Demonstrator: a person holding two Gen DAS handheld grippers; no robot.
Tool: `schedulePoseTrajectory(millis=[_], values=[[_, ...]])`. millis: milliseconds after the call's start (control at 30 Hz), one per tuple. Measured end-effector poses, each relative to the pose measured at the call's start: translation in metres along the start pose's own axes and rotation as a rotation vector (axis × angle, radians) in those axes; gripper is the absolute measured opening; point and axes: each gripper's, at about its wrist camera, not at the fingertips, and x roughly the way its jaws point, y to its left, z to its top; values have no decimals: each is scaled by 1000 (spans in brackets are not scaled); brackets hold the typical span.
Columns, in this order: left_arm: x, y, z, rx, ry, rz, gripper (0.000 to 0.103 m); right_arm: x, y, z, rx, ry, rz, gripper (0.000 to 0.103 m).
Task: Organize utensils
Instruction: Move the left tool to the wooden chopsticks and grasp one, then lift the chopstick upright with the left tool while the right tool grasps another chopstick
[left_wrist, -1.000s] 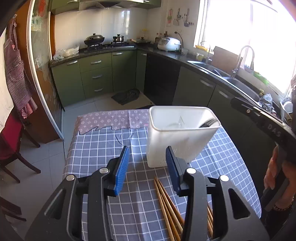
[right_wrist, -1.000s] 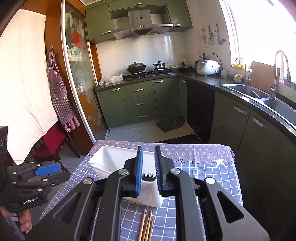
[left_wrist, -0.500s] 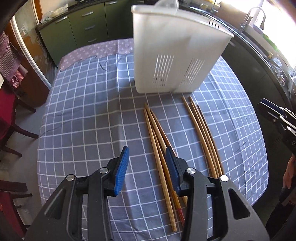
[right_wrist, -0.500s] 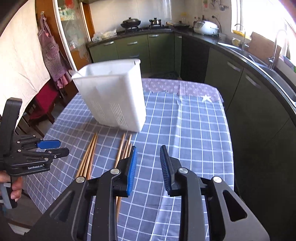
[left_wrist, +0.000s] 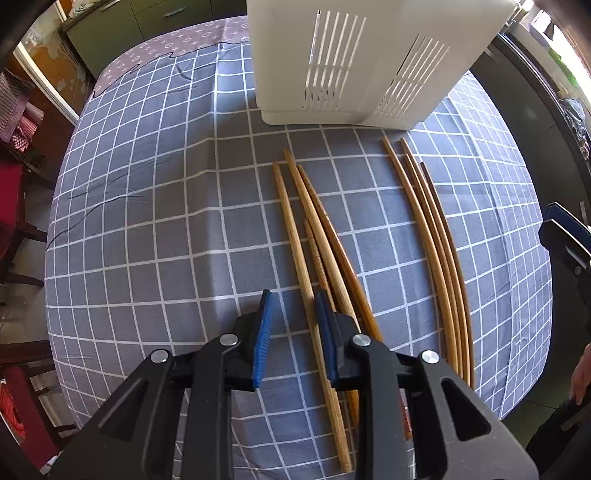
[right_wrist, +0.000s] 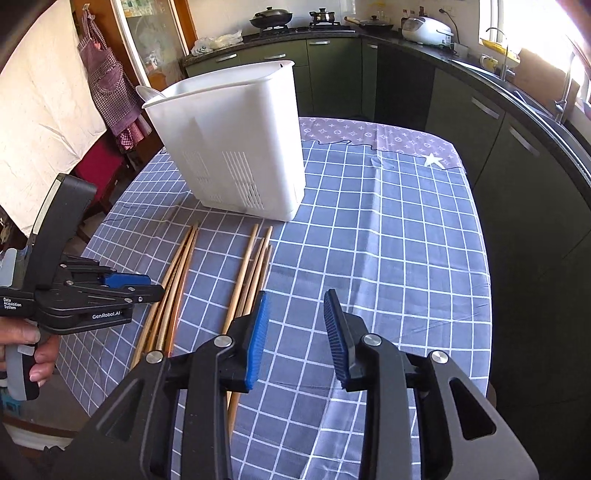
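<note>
Tablecloth (left_wrist: 147, 221): chopsticks (left_wrist: 321, 240) toward holder (left_wrist: 354, 62).

Wooden chopsticks (left_wrist: 325, 240) — matt cloth tablecloth (left_wrist: 147, 221) — plastic bin (left_wrist: 362, 55).

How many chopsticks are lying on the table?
8. Four chopsticks lie bunched under the left gripper; four more lie side by side nearer the right gripper. Others may hide beneath.

Wooden chopsticks (left_wrist: 321, 236) flat before upright white holder (left_wrist: 354, 59)
</note>
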Motion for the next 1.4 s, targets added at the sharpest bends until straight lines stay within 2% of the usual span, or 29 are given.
schedulePoseTrajectory(millis=[200, 400, 467, 500, 700, 900, 1067, 1400], values=[[5, 0, 4, -5, 27, 7, 18, 3, -1, -1, -1, 11, 8, 31], [8, -2, 16, 10, 41, 26, 17, 7, 3, 0, -14, 29, 14, 33], [9, -6, 20, 22, 41, 39, 13, 7, 3, 0, -19, 31, 14, 33], [9, -8, 22, 24, 41, 38, 10, 7, 2, 0, -18, 32, 13, 33], [6, -1, 24, 13, 30, 11, 6, 8, -4, -1, 0, 49, 22, 33], [-24, 4, 24, 24, -61, -5, 6, 12, -3, -1, 3, 71, 32, 33], [-65, 9, 19, 40, -176, -14, 6, 19, -1, 3, 7, 105, 56, 33], [-118, 18, -11, 38, -356, -59, 6, 44, -4, 12, 53, 186, 115, 33]])
